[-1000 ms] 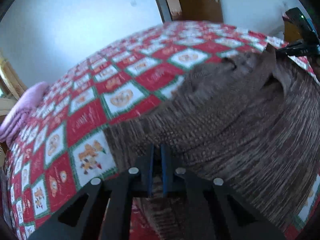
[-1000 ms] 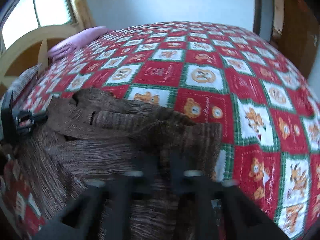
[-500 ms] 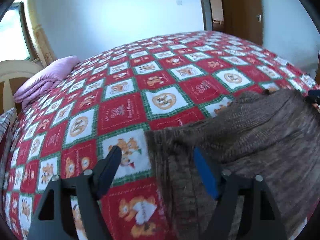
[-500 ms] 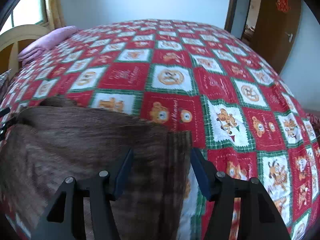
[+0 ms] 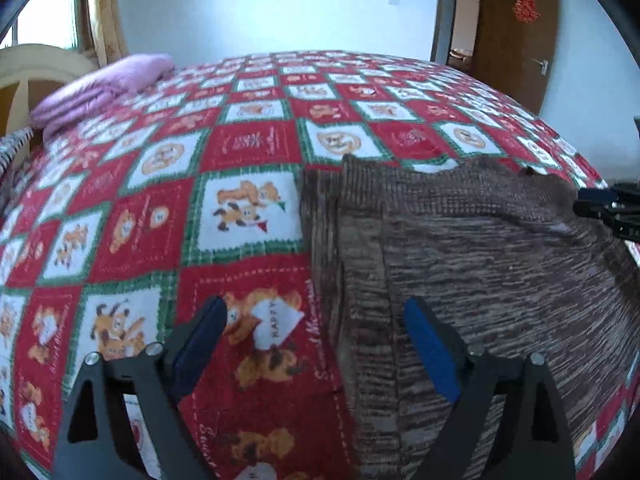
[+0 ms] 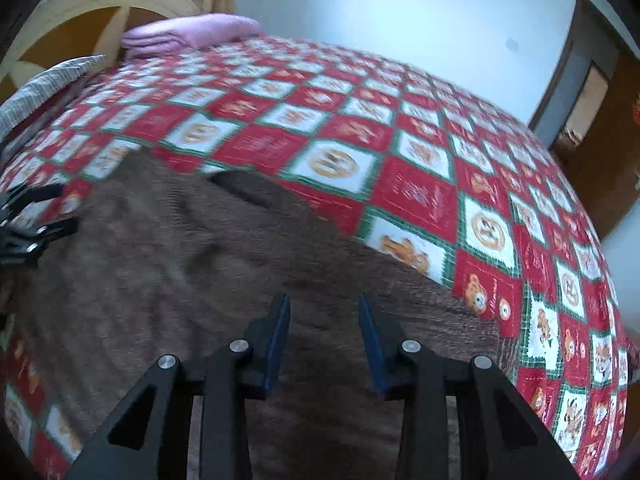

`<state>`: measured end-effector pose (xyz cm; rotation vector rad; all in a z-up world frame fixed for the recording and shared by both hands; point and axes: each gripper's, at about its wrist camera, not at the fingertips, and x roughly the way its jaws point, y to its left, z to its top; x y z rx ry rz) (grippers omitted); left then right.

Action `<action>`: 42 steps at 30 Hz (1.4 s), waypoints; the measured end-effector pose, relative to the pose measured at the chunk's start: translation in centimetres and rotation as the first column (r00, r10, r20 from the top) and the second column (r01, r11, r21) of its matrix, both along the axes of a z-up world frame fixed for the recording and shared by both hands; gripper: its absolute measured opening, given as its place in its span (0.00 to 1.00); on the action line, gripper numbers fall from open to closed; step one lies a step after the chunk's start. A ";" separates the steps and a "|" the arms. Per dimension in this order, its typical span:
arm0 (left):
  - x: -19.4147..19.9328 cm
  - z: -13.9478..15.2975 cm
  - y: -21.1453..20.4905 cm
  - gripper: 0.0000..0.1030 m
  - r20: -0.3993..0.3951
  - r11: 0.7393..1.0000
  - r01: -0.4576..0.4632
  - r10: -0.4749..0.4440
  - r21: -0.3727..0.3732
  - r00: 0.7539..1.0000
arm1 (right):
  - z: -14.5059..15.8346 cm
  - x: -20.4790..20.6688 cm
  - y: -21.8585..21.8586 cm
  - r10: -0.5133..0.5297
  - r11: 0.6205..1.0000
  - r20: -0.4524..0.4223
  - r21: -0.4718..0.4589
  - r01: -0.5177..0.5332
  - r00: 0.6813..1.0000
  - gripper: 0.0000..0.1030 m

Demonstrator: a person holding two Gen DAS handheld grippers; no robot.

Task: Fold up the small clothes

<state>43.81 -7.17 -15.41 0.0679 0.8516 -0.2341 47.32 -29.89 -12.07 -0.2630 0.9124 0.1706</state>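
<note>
Both tongs are free of the cloth. Left gripper (image 5: pixel 316 340) has just been opening and stands wide, one blue pad over the quilt, the other over the garment's edge, pressing on nothing. Right gripper (image 6: pixel 324 332) has just been closing partway; its jaws stand narrowly apart above the knit, with nothing pinched between them.

Object: one brown ribbed knitted garment (image 5: pixel 460 264), spread flat on the near part of the red, white and green patchwork quilt (image 5: pixel 248 144), which covers the bed. Its left edge shows a doubled strip, like a sleeve or side panel laid over.

Handling, judged: soft, limp, light, with a coarse rib that should hold well in rubber pads. It will drape and stretch if lifted by one point, so I would pinch it at an edge or corner with both tongs together, through all layers where it is doubled.

Count: one brown garment; one folded pink blanket (image 5: pixel 100 88) at the far corner of the bed; two grippers. No other small clothes are visible.
</note>
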 end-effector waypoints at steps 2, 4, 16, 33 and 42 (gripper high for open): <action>0.3 -0.2 0.6 0.91 -0.019 0.999 -0.004 0.003 -0.038 1.000 | -0.2 0.4 -1.4 -0.014 1.000 -0.009 -0.004 0.014 1.000 0.36; 0.3 -0.3 1.1 0.92 -0.027 0.997 -0.014 0.012 -0.070 1.000 | -0.5 0.6 -2.5 -0.011 1.000 -0.026 0.019 0.011 1.000 0.36; 0.3 -0.4 0.7 0.95 -0.021 0.999 -0.008 0.007 -0.045 1.000 | 0.1 2.4 -2.8 -0.065 0.998 0.041 -0.011 0.066 0.997 0.01; 0.2 -0.5 0.8 0.96 -0.019 0.999 -0.010 0.009 -0.039 1.000 | -2.0 3.7 9.7 0.206 0.970 -0.151 0.164 -0.181 0.967 0.03; 0.3 -0.5 1.0 0.97 -0.019 0.999 -0.010 0.009 -0.054 1.000 | 0.6 7.0 8.7 -0.015 0.978 -0.012 0.210 0.017 1.000 0.03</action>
